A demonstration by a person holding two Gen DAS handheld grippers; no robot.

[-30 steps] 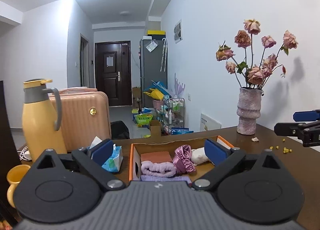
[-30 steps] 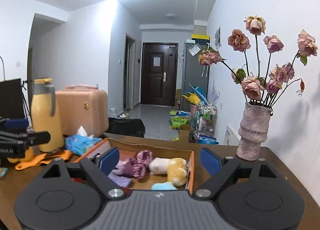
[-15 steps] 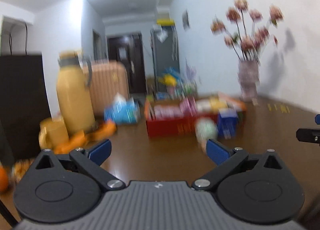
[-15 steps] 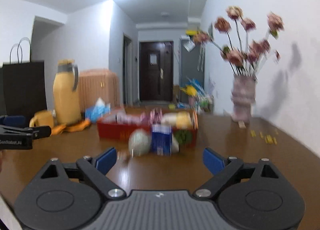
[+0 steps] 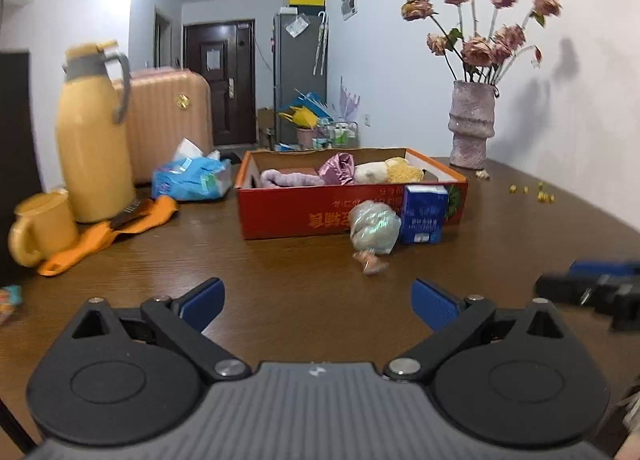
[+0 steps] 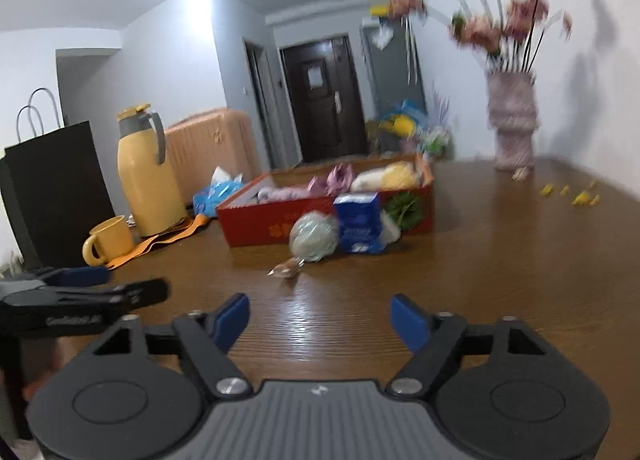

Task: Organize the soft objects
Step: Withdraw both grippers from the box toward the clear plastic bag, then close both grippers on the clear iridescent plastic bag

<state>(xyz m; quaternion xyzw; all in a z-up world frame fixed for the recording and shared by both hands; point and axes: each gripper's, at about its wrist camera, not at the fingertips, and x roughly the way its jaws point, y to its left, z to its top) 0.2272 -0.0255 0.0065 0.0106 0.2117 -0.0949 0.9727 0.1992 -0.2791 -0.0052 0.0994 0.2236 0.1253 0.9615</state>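
A red cardboard box (image 5: 312,212) (image 6: 260,220) stands mid-table. It holds a lilac rolled towel (image 5: 288,179), a pink satin scrunchie (image 5: 338,168), and a white and yellow plush (image 5: 386,171) (image 6: 394,176). In front of the box lie a pale green wrapped bundle (image 5: 374,226) (image 6: 314,236) and a blue tissue pack (image 5: 424,214) (image 6: 357,222). My left gripper (image 5: 316,302) is open and empty, well back from the box. My right gripper (image 6: 320,320) is open and empty too, and shows at the right of the left view (image 5: 592,288).
A yellow thermos (image 5: 94,132), a yellow mug (image 5: 38,226), an orange cloth (image 5: 108,232) and a blue tissue packet (image 5: 192,178) stand on the left. A vase of dried roses (image 5: 472,128) stands back right, with yellow crumbs (image 5: 532,190) nearby. A black bag (image 6: 52,188) stands far left.
Both grippers have pulled back from above the box toward the table's near side. The bundle and the blue pack in front of the box have come into view.
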